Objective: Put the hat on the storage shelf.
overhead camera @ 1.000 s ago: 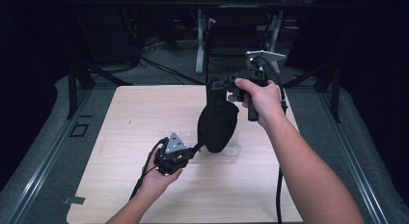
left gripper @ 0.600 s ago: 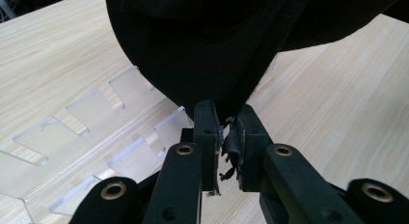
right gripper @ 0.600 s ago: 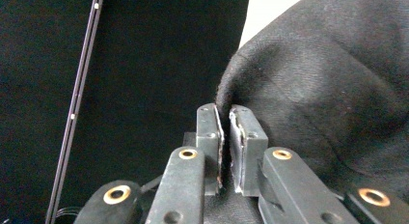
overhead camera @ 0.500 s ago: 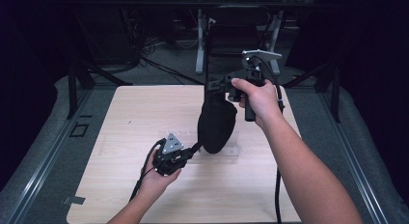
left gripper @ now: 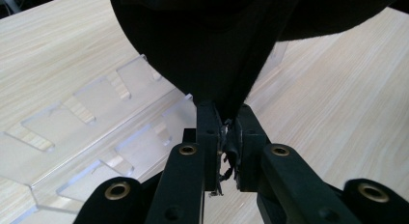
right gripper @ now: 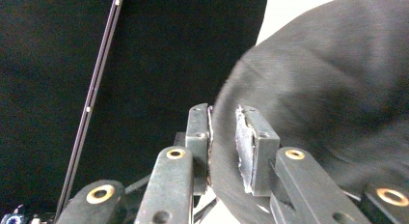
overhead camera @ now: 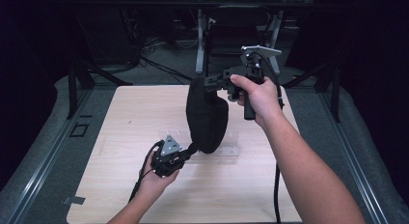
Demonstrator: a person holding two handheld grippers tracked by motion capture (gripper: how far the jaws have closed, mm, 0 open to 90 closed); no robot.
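Black cloth bag (overhead camera: 206,119) pinched at its bottom edge between left gripper (left gripper: 226,137) fingers, top edge clamped between right gripper (right gripper: 223,132) fingers, above table (overhead camera: 120,118).

The right gripper (overhead camera: 208,82) has risen and drifted toward the far edge of the table (overhead camera: 120,118) — its hand (overhead camera: 254,94) sits higher in the high view than a second ago. The black cloth pouch (overhead camera: 206,117) pinched in it has gone up too (its top now past the far table edge), hanging longer and straighter.
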